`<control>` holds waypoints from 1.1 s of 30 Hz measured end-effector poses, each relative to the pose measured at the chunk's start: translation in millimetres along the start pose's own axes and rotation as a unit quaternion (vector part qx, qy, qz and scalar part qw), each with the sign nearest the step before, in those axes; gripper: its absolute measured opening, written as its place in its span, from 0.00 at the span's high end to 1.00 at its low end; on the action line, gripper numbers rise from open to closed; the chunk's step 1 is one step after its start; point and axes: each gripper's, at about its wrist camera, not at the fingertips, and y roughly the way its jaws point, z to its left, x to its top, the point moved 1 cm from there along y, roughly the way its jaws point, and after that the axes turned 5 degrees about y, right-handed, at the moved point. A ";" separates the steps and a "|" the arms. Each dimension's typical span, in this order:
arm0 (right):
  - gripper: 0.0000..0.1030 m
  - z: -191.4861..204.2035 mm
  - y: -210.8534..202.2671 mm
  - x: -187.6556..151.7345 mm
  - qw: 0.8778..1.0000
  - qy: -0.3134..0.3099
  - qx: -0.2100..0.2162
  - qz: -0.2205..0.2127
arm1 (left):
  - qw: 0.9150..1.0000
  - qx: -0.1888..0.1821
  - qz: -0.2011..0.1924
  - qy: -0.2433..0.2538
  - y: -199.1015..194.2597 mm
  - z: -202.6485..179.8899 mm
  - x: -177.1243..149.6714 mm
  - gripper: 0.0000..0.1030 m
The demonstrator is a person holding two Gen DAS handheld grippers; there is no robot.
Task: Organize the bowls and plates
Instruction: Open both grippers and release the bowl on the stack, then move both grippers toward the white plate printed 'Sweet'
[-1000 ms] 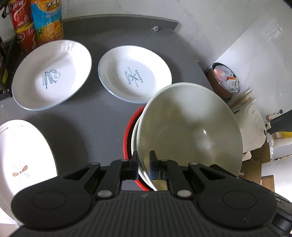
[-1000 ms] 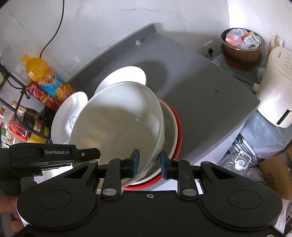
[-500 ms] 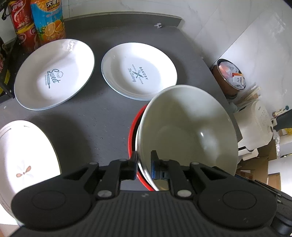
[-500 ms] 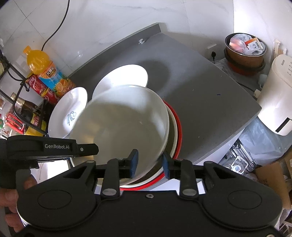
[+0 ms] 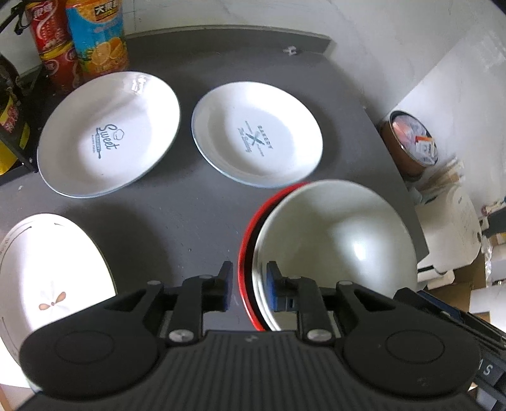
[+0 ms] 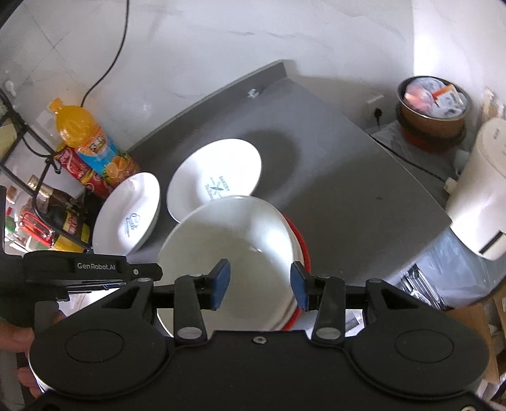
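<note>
Both claws just opening: left claw (image 5: 246, 289) astride bowl (image 5: 335, 246) rim, right claw (image 6: 260, 281) clear.

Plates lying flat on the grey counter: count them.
3: the "Sweet" plate at the back left, the "Bakery" plate beside it, and the flower-motif plate at the near left. More may lie outside view.

The word "Sweet" is being shown in dark script at the centre of the left plate (image 5: 107, 136). "BAKERY" is being displayed above a crossed-utensils mark on the smaller plate (image 5: 256, 139); the script line beside it is too blurred to be read. "GenRobot.AI" is being carried in white lettering on the black body of the left gripper (image 6: 96, 267). Chinese characters are being shown on the orange drink bottle (image 5: 98, 34) and the red can (image 5: 47, 25), but cannot be made out.
</note>
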 end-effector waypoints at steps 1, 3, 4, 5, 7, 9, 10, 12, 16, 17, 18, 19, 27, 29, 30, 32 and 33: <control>0.59 2.7 1.2 2.8 1.000 -0.004 0.005 0.002 | 1.000 -0.001 -0.001 -0.003 -1.1 0.7 1.0 0.80; 0.57 6.1 2.5 7.1 1.000 -0.013 0.014 0.006 | 1.000 0.000 -0.005 -0.007 -3.5 1.7 3.3 0.78; 0.53 8.6 3.2 9.4 1.000 -0.017 0.018 0.008 | 1.000 0.003 -0.007 -0.009 -4.6 2.0 4.1 0.75; 0.52 11.4 3.9 12.2 0.999 -0.023 0.023 0.009 | 1.000 0.006 -0.008 -0.012 -5.9 2.3 4.5 0.71; 0.48 16.1 4.8 16.2 0.999 -0.034 0.032 0.010 | 1.000 0.007 -0.014 -0.019 -9.3 3.2 6.6 0.68; 0.47 21.4 6.1 21.2 0.998 -0.046 0.044 0.014 | 0.999 0.009 -0.019 -0.027 -13.5 4.3 7.9 0.63; 0.45 23.4 7.0 23.6 0.997 -0.051 0.050 0.015 | 0.999 0.013 -0.022 -0.031 -15.3 4.6 8.5 0.59; 0.44 26.9 9.1 27.6 0.996 -0.060 0.060 0.021 | 0.999 0.019 -0.030 -0.040 -20.1 6.0 8.6 0.54; 0.42 34.8 16.0 32.2 0.994 -0.072 0.078 0.035 | 0.996 0.033 -0.040 -0.068 -29.3 14.3 6.2 0.48; 0.42 37.3 18.2 33.3 0.993 -0.075 0.082 0.039 | 0.996 0.037 -0.042 -0.074 -31.3 16.9 5.2 0.45; 0.42 40.1 20.2 34.4 0.992 -0.079 0.086 0.042 | 0.995 0.042 -0.045 -0.081 -33.5 19.8 3.9 0.43; 0.42 43.1 21.5 35.3 0.992 -0.082 0.090 0.045 | 0.994 0.047 -0.047 -0.087 -35.4 22.6 2.9 0.41; 0.42 74.0 33.0 42.8 0.987 -0.100 0.110 0.053 | 0.984 0.081 -0.052 -0.150 -50.7 56.8 -10.1 0.37; 0.42 82.8 35.4 42.9 0.987 -0.101 0.114 0.056 | 0.982 0.088 -0.054 -0.160 -55.9 65.7 -12.4 0.37; 0.42 87.3 36.7 42.6 0.986 -0.103 0.115 0.056 | 0.980 0.091 -0.057 -0.166 -59.3 71.8 -13.4 0.37; 0.40 96.4 39.5 41.7 0.986 -0.106 0.117 0.057 | 0.978 0.093 -0.064 -0.173 -64.2 81.0 -14.8 0.36; 0.39 100.7 41.3 41.4 0.986 -0.105 0.116 0.061 | 0.977 0.095 -0.066 -0.178 -65.7 85.7 -14.8 0.36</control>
